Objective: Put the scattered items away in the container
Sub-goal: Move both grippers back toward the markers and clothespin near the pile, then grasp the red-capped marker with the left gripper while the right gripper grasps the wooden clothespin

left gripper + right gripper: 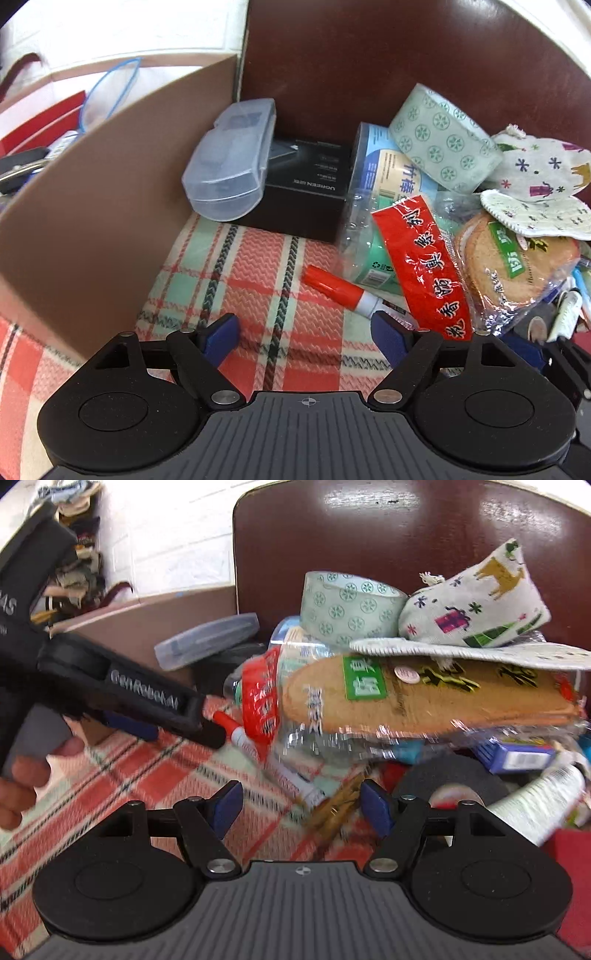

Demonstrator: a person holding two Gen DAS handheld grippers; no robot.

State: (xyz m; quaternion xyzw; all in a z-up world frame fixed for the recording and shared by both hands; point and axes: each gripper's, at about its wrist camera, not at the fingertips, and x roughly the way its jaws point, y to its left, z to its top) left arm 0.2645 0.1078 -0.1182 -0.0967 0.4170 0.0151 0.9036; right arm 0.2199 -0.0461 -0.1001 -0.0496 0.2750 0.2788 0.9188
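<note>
**Cardboard box beside a pile that lies outside it**

Brown cardboard forms the wall of the box [110, 192] at our left, standing on the plaid cloth [258, 280]. Past its rim we glimpse a red package and a blue-edged bag, though we cannot tell whether those lie inside this box or behind it, since its floor is hidden from both views.

Much is left to tidy, as far as we can judge. On the cloth, outside the box wall, lie a clear plastic case [229, 158] leaning on a black carton [306, 192], a red-capped marker [340, 288], a crumpled plastic bottle [369, 236], a red wrapper [424, 266], a packet of insoles [424, 694], a patterned tape roll [439, 147] and a printed cloth pouch [476, 605]. More small things (a white tube, a blue carton, too blurred to name surely) crowd the right edge.

Our left gripper [306, 332] hovers over bare cloth with its jaws spread and nothing between them, close to the marker. Our right gripper [301, 805] also stands spread and empty, low before the heap. What share has already gone in, we cannot say.
</note>
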